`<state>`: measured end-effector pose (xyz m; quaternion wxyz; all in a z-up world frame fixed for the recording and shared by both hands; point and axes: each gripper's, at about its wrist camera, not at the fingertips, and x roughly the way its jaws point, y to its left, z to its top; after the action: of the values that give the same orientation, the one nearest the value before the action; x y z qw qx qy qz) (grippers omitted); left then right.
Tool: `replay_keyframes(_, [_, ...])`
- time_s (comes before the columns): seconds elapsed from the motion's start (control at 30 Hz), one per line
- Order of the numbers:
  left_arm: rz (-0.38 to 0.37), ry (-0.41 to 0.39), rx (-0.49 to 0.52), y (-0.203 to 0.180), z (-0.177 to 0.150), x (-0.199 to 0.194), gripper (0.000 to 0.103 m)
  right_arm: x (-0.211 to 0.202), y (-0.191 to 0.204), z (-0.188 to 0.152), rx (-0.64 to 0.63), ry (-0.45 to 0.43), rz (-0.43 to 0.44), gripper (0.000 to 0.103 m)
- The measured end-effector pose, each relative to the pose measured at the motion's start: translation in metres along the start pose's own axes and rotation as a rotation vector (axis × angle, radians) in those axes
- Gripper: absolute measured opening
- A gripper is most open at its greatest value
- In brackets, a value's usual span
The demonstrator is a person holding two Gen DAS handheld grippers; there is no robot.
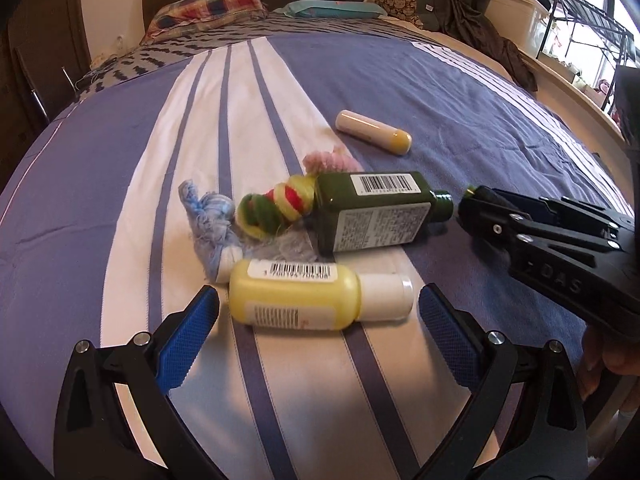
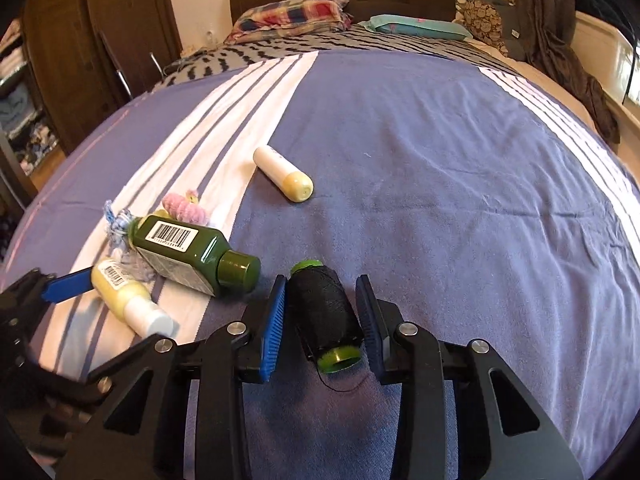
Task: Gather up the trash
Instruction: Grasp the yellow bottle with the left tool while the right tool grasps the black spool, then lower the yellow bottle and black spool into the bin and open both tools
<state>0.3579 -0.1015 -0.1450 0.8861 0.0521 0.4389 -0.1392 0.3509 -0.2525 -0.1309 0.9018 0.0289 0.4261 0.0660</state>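
Right gripper: jaws nearly closed around black thread spool, pads at its sides on the bed; full contact not clear. Left gripper: jaws wide open, holding nothing, yellow bottle between. Better to squeeze mid-body, then lift straight. Green bottle at 12 o'clock from yellow; barcodes present, digits unreadable.

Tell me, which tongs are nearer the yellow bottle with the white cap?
The left. The left tongs stand open around the yellow bottle, one finger off each end. The right tongs sit farther away, beyond the green bottle, around a spool of black thread.
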Motion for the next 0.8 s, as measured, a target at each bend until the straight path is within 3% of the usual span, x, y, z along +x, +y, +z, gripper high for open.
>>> replay_keyframes(0.07, [-0.008,0.005,-0.005,0.001,0.002,0.004,0.091,-0.003,-0.003,-0.001,0.013,-0.005,0.001,0.036])
replay_keyframes(0.13, [-0.016,0.014,-0.006,0.002,0.001,0.005,0.080,-0.007,-0.006,-0.005,0.024,-0.010,-0.002,0.036])
replay_keyframes(0.4, [-0.015,-0.017,0.009,-0.003,-0.018,-0.020,0.080,-0.035,-0.006,-0.025,0.024,-0.028,-0.007,0.036])
replay_keyframes(0.8, [-0.001,-0.150,0.016,-0.014,-0.062,-0.125,0.080,-0.119,0.018,-0.062,0.023,-0.117,0.000,0.036])
